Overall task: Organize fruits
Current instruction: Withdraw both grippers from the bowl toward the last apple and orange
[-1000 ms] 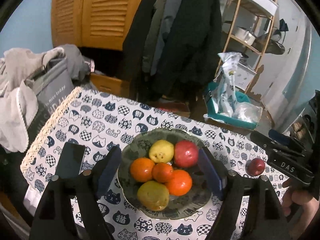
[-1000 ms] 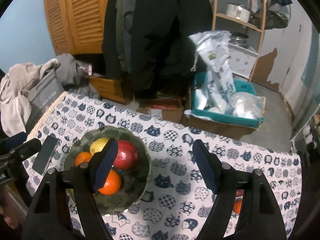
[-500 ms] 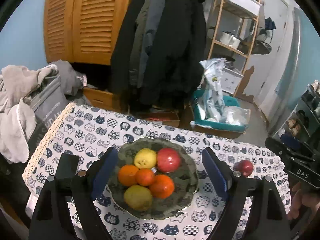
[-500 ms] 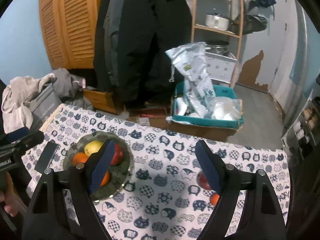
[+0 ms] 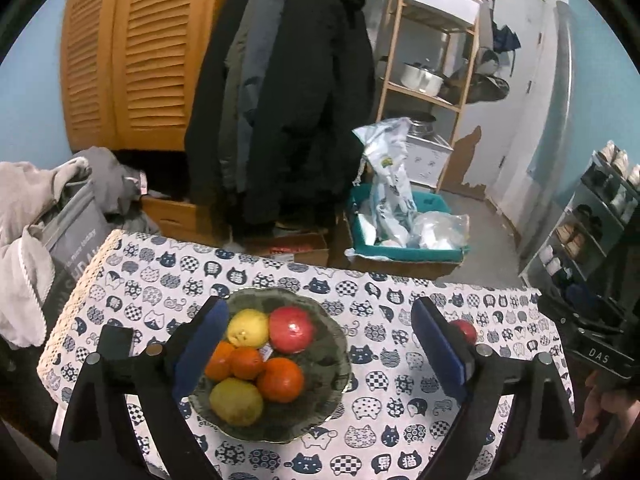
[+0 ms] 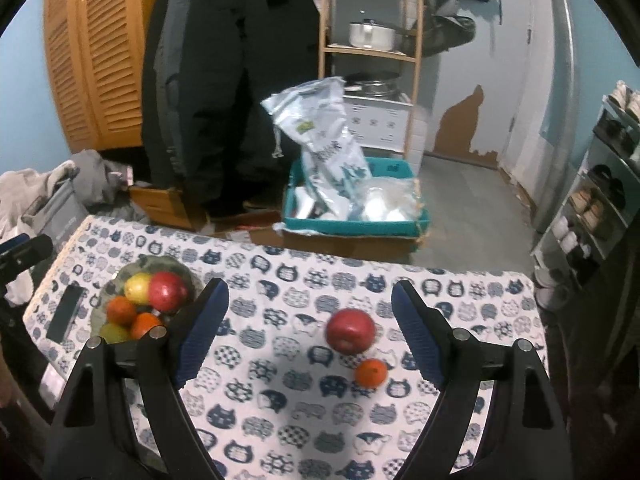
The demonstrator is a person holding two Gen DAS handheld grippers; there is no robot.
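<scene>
A dark green bowl point(image 5: 332, 360) on the cat-print tablecloth holds a red apple point(image 5: 291, 330), two yellow pears point(image 5: 248, 328) and three oranges point(image 5: 280, 380). My left gripper point(image 5: 318, 308) hovers above the bowl; its jaws are opening with nothing pressed between them. A loose red apple point(image 5: 464, 330) lies to the right, half hidden behind the right finger. In the right wrist view, that red apple point(image 6: 351, 330) and a small orange point(image 6: 371, 372) lie on the cloth under my right gripper point(image 6: 309, 286), which is open and apart from both. The bowl point(image 6: 176, 266) sits at the left.
A black phone point(image 6: 66, 314) lies left of the bowl. Beyond the table's far edge, a teal box point(image 6: 356, 226) with plastic bags stands on the floor. Dark coats point(image 5: 288, 100) and a wooden shelf point(image 5: 432, 92) stand behind. Laundry point(image 5: 24, 232) is piled at the left.
Both grippers have drawn back and risen, so more of the table shows. The left jaws have spread wider. The loose apple and small orange have come into the right wrist view.
</scene>
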